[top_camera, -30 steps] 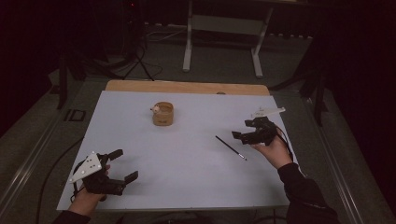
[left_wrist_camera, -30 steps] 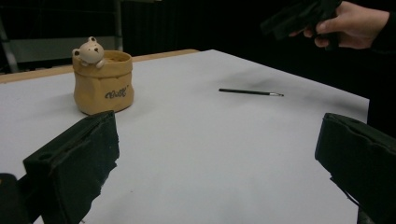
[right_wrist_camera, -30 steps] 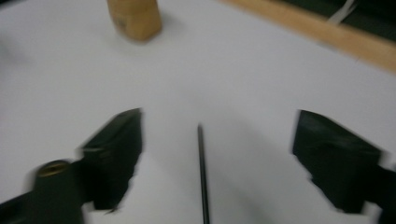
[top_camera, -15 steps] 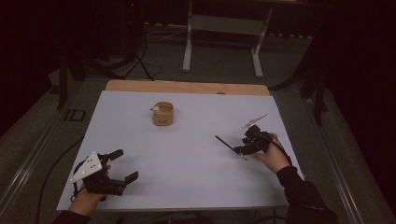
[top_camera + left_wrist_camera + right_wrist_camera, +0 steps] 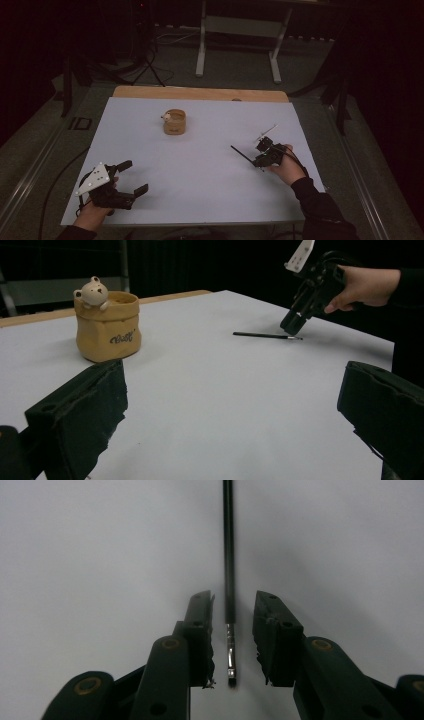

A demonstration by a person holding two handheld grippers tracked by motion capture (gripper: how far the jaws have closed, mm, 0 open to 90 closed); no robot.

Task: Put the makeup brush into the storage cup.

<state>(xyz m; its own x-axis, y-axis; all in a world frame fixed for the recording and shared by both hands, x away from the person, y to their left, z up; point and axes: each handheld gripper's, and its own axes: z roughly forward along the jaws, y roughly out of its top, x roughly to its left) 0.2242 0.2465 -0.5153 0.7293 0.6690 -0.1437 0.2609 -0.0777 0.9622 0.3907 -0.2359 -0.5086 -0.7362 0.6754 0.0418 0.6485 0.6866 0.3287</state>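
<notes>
Pen [image 5: 228, 555] between right claw's [image 5: 233, 635] jaws.

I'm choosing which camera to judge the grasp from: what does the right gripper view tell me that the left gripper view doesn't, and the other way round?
The right gripper view alone shows the right gripper with its jaws open either side of the thin black brush, a gap on each side at the metal ferrule end. The left gripper view alone shows the yellow bear pot standing upright, the person's hand, and the left gripper with its jaws wide apart. Both show the brush lying flat on the white table.
</notes>
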